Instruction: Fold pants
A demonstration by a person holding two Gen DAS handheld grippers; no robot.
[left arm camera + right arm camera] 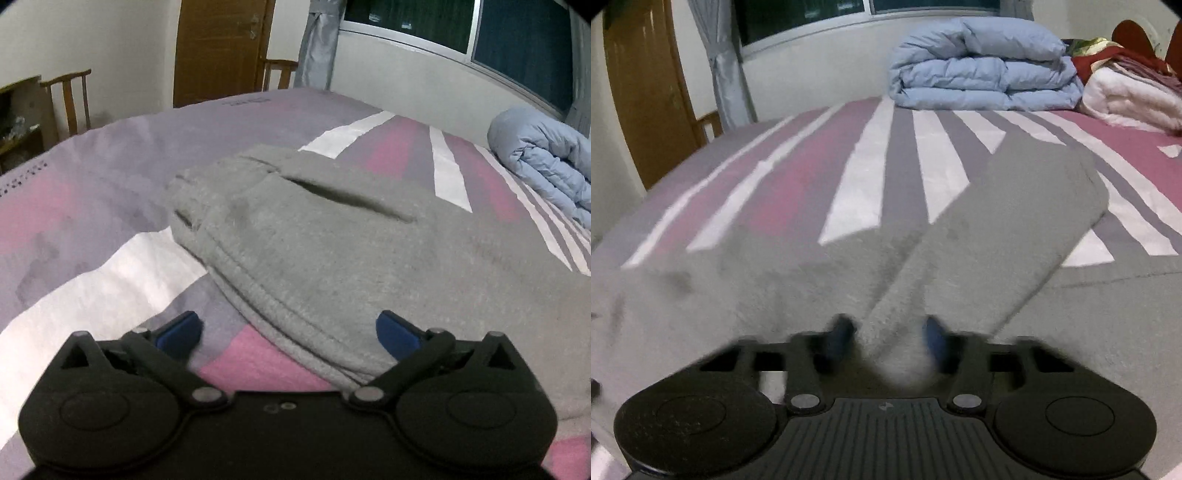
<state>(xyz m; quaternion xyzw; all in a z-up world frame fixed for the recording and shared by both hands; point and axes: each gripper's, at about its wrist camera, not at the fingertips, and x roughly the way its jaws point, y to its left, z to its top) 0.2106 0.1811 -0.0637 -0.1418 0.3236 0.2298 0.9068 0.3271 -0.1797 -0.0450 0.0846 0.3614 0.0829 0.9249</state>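
Grey sweatpants (314, 240) lie on the striped bed, waist end with a pocket slit toward the far side in the left wrist view. My left gripper (288, 332) is open, its blue fingertips (397, 334) straddling the near folded edge of the pants without closing on it. In the right wrist view the pants (979, 229) stretch away as a leg and a wider part. My right gripper (886, 336) has its blue fingers either side of a bunched fold of the grey fabric; the view is blurred.
The bed sheet (110, 206) is pink, white and grey striped. A folded light blue duvet (982, 70) and a white and red bedding pile (1130, 88) sit at the far end. Wooden chairs (70, 99), a door (221, 48) and a window wall lie beyond.
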